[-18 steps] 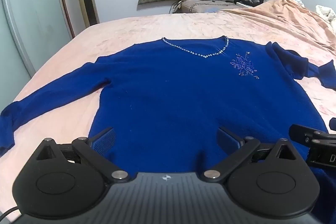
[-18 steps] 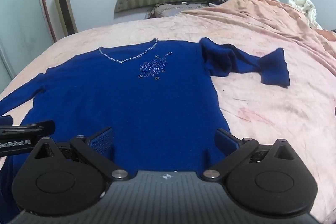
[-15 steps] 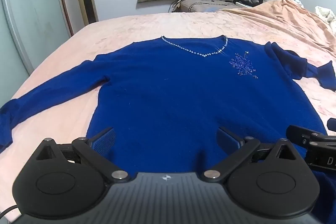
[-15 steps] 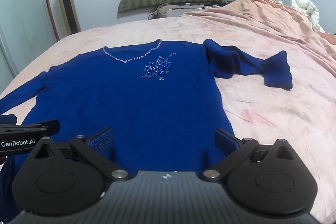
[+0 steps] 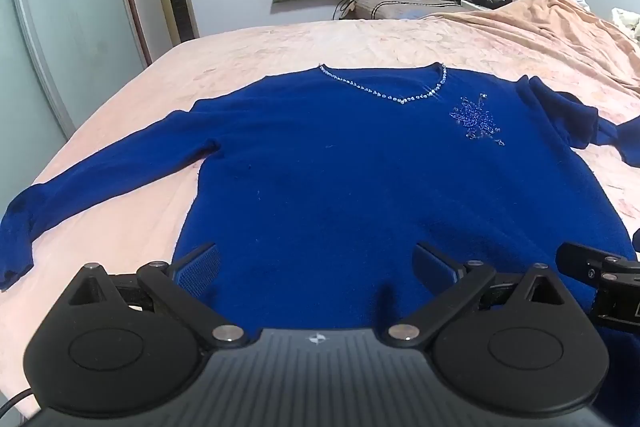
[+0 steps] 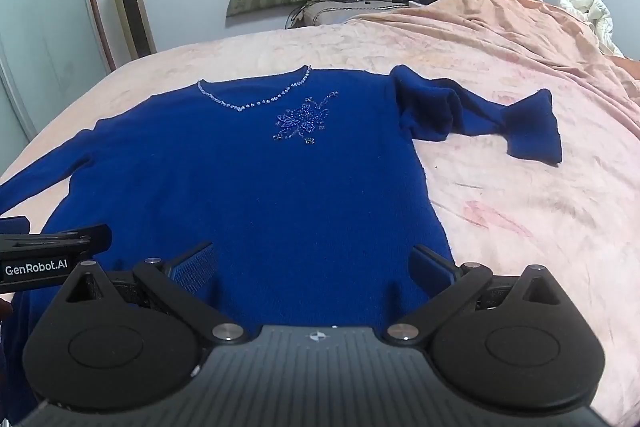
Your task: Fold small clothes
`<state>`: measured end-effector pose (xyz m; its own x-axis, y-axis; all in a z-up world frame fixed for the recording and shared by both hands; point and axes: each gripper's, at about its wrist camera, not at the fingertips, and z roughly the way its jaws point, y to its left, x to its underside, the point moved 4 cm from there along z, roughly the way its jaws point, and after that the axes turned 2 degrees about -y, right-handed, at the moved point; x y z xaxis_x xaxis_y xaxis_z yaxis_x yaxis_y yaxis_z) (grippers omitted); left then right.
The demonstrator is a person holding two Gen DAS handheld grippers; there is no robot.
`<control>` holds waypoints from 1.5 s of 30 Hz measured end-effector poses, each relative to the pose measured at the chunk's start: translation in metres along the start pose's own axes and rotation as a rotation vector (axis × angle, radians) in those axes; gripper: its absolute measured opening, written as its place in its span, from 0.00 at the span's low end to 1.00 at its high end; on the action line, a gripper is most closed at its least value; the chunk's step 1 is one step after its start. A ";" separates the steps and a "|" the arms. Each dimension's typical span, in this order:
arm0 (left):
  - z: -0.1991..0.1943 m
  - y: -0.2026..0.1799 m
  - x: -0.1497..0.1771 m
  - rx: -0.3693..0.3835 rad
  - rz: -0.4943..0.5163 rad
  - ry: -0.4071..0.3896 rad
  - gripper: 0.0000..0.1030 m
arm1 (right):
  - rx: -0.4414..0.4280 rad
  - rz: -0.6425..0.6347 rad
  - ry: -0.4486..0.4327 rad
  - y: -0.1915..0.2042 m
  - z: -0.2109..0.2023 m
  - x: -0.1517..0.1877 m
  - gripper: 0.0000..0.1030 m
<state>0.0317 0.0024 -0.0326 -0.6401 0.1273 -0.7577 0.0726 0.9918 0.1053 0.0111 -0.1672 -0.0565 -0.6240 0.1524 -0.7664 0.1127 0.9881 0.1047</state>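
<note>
Nothing's folded yet: the blue sweater [image 5: 360, 167] lies face-up and flat on the bed [image 6: 520, 207], both sleeves out, just ahead of the left claw [image 5: 316, 267] and right claw [image 6: 312, 267], each gaping wide and holding nothing

Matt knit sweater [image 5: 360, 179] with shiny beading on soft cloth bedspread [image 6: 520, 219].

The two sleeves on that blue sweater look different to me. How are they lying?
The left sleeve runs out straight and flat across the bed, its cuff slightly drooping at the edge. The right sleeve is bunched near the shoulder and kinked partway, so it looks shorter, and its cuff flares wide. Both are the same deep blue as the sweater, lie on the pink cover, and neither is folded inward yet.
</note>
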 end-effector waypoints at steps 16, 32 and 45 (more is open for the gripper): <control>-0.006 -0.004 0.006 -0.005 0.017 -0.027 1.00 | 0.038 -0.006 -0.003 -0.004 0.001 0.002 1.00; -0.006 -0.004 0.009 0.022 0.015 -0.018 1.00 | 0.109 0.006 -0.004 -0.012 0.004 0.001 1.00; -0.005 -0.005 0.012 0.055 0.014 -0.008 1.00 | 0.011 -0.030 -0.003 0.000 0.000 0.002 1.00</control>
<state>0.0197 -0.0008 -0.0385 -0.6322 0.1412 -0.7618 0.1240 0.9890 0.0804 0.0103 -0.1667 -0.0579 -0.6252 0.1230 -0.7707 0.1028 0.9919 0.0749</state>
